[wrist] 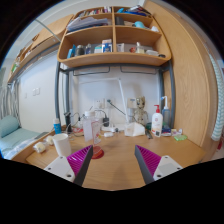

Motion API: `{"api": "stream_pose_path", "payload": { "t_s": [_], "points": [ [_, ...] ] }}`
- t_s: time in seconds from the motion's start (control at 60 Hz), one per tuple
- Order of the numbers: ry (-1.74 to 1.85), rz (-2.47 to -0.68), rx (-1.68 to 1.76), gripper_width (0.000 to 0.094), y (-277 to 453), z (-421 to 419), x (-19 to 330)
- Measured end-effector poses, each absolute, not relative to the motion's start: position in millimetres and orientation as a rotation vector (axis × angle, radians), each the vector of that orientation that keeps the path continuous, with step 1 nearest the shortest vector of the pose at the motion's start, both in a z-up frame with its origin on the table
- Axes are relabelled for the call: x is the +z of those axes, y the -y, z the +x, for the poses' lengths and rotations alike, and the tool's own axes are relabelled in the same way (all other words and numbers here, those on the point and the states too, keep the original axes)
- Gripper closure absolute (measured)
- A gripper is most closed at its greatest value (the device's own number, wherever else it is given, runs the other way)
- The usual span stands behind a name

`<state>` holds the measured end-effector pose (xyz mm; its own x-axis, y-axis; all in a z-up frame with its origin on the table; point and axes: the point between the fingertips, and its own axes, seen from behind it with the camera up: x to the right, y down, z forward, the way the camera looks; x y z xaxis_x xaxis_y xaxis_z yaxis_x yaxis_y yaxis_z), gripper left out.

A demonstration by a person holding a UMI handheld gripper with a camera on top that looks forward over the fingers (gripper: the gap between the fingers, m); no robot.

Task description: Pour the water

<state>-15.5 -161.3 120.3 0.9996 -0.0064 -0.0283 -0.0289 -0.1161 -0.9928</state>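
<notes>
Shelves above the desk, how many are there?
2. The lower shelf holds bottles and boxes; the upper shelf sits right above it. More may be hidden higher up. The open gripper holds nothing.

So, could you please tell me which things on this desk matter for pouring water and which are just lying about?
For the job:
- gripper, fingers open, nothing between them
- white cup, ahead of the fingers
- clear container, beyond the cup

Lying about:
- white bottle with red cap
- tissue
- shelf items
</notes>
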Motion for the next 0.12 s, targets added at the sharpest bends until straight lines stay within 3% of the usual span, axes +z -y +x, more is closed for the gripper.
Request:
{"api": "stream_pose_path", "payload": {
  "t_s": [0.117],
  "points": [
    [-0.082,-1.684,0.009,0.0076,165,5,120]
  ]
}}
